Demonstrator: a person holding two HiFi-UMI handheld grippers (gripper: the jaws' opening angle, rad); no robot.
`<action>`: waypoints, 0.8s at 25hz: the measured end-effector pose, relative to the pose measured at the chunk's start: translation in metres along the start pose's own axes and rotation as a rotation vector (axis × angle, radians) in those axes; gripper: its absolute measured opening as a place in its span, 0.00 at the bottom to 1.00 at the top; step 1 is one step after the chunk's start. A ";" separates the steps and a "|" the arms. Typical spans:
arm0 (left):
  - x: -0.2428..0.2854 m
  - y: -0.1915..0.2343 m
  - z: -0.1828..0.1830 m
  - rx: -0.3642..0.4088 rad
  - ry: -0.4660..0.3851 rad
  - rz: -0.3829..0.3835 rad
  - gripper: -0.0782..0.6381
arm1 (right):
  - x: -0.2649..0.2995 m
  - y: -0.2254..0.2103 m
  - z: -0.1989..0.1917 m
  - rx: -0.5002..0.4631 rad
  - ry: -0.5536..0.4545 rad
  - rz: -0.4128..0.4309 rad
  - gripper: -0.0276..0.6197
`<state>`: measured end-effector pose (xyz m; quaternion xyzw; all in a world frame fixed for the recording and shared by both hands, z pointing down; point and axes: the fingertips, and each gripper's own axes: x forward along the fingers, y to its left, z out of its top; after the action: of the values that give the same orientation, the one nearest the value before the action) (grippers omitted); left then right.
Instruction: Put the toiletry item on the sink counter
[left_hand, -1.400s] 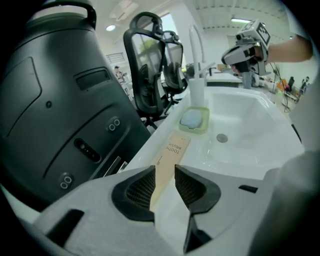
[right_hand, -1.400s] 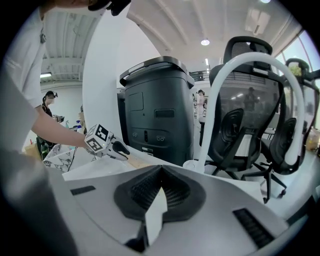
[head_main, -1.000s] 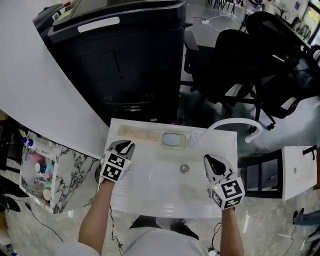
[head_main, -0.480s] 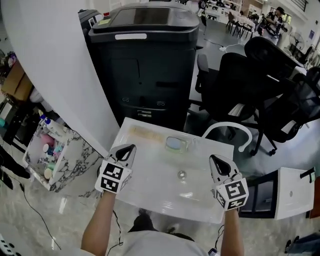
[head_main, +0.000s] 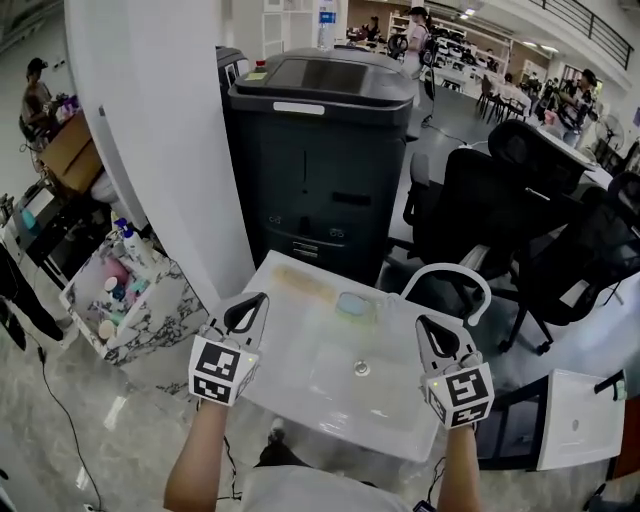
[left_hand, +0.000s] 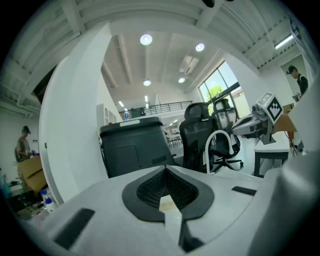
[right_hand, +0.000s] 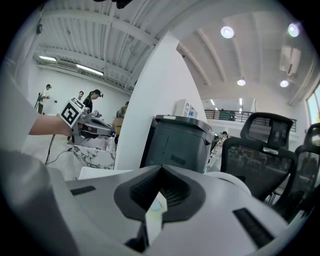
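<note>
The white sink counter (head_main: 300, 385) lies below me in the head view, with a drain (head_main: 361, 368) in its basin. At its back edge sit a pale green soap dish (head_main: 352, 303) and a yellowish strip (head_main: 300, 281). My left gripper (head_main: 262, 298) hovers over the counter's left edge, jaws closed tip to tip with nothing held. My right gripper (head_main: 421, 321) hangs over the right side, also shut and empty. In the gripper views, the left gripper (left_hand: 165, 169) and the right gripper (right_hand: 161, 168) show only the counter through the slit between their pads. Toiletry bottles (head_main: 124, 247) stand in a marble-patterned basket (head_main: 150, 305) on the left.
A white arched faucet (head_main: 447, 270) rises at the counter's back right. A tall black bin-like machine (head_main: 318, 150) stands right behind the counter, and a white column (head_main: 150, 120) to its left. Black office chairs (head_main: 500, 220) crowd the right, near a white side table (head_main: 575, 425).
The head view has lifted and pulled back, so more of the room and the toiletry basket show. Both grippers stay shut over the sink's sides, slightly farther apart.
</note>
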<state>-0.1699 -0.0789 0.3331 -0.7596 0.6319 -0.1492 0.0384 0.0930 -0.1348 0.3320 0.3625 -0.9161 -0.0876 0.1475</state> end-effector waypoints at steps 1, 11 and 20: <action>-0.006 -0.001 0.005 0.009 -0.010 0.009 0.12 | -0.002 0.000 0.006 -0.003 -0.016 0.004 0.04; -0.040 -0.017 0.053 0.093 -0.099 0.037 0.12 | -0.019 0.006 0.044 -0.027 -0.119 0.029 0.04; -0.051 -0.018 0.071 0.126 -0.127 0.061 0.12 | -0.021 0.005 0.053 -0.041 -0.142 0.027 0.04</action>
<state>-0.1413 -0.0348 0.2605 -0.7440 0.6404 -0.1387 0.1307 0.0862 -0.1141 0.2788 0.3397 -0.9271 -0.1299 0.0909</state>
